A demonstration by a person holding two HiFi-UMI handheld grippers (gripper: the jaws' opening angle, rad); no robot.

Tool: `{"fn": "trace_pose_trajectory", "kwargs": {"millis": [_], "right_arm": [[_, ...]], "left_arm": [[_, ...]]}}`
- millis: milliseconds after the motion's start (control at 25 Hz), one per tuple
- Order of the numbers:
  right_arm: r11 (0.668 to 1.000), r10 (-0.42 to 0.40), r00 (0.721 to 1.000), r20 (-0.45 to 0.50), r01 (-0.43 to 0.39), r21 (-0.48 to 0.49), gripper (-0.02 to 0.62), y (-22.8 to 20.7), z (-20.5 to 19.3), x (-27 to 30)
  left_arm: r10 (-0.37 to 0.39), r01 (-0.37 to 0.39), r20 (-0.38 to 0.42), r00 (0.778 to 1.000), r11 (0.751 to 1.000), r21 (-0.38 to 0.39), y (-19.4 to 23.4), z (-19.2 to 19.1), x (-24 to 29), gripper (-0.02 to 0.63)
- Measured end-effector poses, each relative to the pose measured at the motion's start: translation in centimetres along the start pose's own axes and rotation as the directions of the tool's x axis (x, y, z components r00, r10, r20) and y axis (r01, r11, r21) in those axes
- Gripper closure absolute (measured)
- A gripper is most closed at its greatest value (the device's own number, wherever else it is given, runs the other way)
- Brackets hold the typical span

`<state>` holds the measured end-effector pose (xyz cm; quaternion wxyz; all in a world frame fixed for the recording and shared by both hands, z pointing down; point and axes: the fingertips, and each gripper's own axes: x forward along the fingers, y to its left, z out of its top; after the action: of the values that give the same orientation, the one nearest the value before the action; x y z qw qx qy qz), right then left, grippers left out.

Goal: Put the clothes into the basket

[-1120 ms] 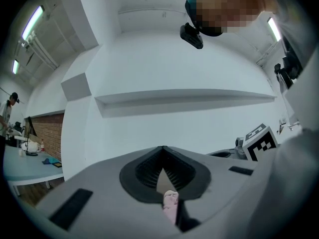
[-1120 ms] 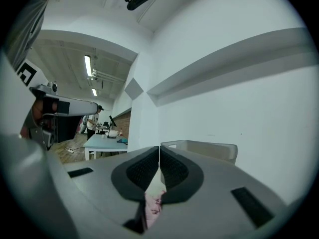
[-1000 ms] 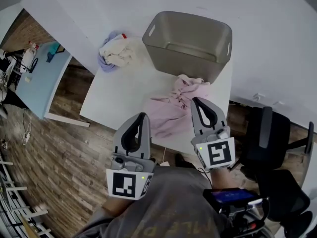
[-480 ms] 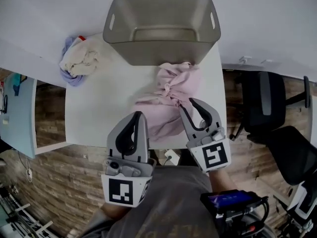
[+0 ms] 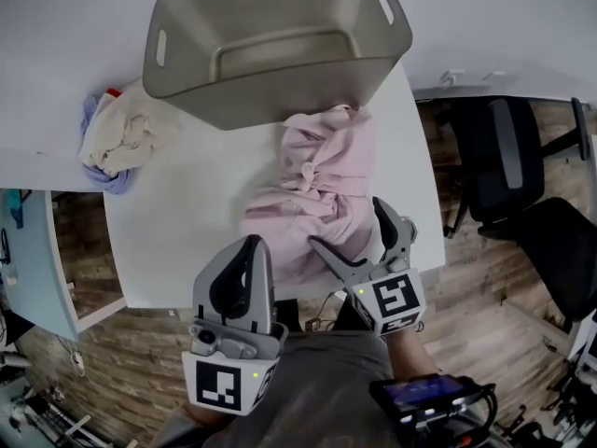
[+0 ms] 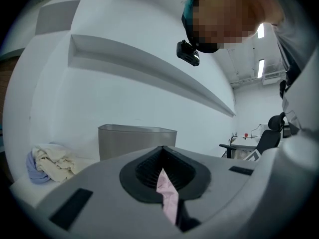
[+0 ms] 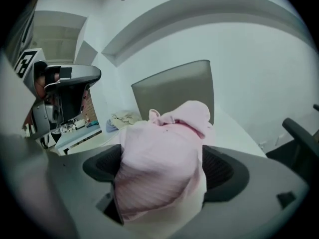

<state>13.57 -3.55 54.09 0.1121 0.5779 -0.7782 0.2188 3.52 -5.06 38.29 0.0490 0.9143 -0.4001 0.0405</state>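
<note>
Right gripper [image 5: 347, 224] has just been spreading its jaws and now stands released, wide around the pink cloth [image 5: 317, 171] bulging between them. I see that cloth on the table [image 5: 187, 213], touching the basket [image 5: 280, 91]. Left gripper [image 5: 252, 245] is clenched at the table's near edge. Another pile [image 5: 117, 143] lies left of the basket.

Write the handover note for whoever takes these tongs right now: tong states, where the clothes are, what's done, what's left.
Left tongs: shut, by the near edge of the pink garment.
Right tongs: jaws have just been opening and now stand wide, with the pink garment between them, not gripped.
The pink garment lies on the table, touching the basket; the cream-and-lavender pile sits left of the basket.
Done: nothing in the basket yet.
Left: pink garment and pile both go in.
</note>
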Motion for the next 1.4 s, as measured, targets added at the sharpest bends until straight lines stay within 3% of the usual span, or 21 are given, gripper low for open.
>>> {"fn": "trace_pose_trajectory", "kwargs": {"millis": [280,400,520,760,1080,1400], "right_arm": [[0.987,0.028,0.998,-0.052,-0.019,0.159,0.095,0.5,-2.4,2.2],[0.986,0.025,0.997,-0.068,-0.014,0.165,0.162,0.4,-2.2,2.4],[0.993,0.016,0.998,-0.061,-0.008,0.121,0.272,0.2,-1.7,2.1],[0.999,0.024,1.000,-0.008,-0.024,-0.034,0.388,1.3,0.9,1.3],[0.988,0.095,0.988,0.125,-0.078,-0.134,0.417,3.4,7.1,-1.1],[0.965,0.193,0.949,0.251,-0.138,-0.221,0.419,5.6,14.0,-5.0]], "left_arm": [[-0.027,0.027,-0.037,0.999,0.999,-0.017,0.4,-1.3,0.2,0.598],[-0.019,0.018,-0.040,0.999,1.000,-0.018,1.0,-1.1,0.1,0.598],[-0.009,0.008,-0.033,0.999,1.000,-0.012,1.1,-0.6,0.0,0.598],[0.019,-0.019,0.001,1.000,1.000,0.000,1.8,1.2,-0.3,0.598],[0.052,-0.053,0.074,0.996,0.999,0.009,1.9,4.2,-0.5,0.598],[0.100,-0.104,0.159,0.982,0.994,0.020,0.8,7.7,-1.2,0.598]]}}
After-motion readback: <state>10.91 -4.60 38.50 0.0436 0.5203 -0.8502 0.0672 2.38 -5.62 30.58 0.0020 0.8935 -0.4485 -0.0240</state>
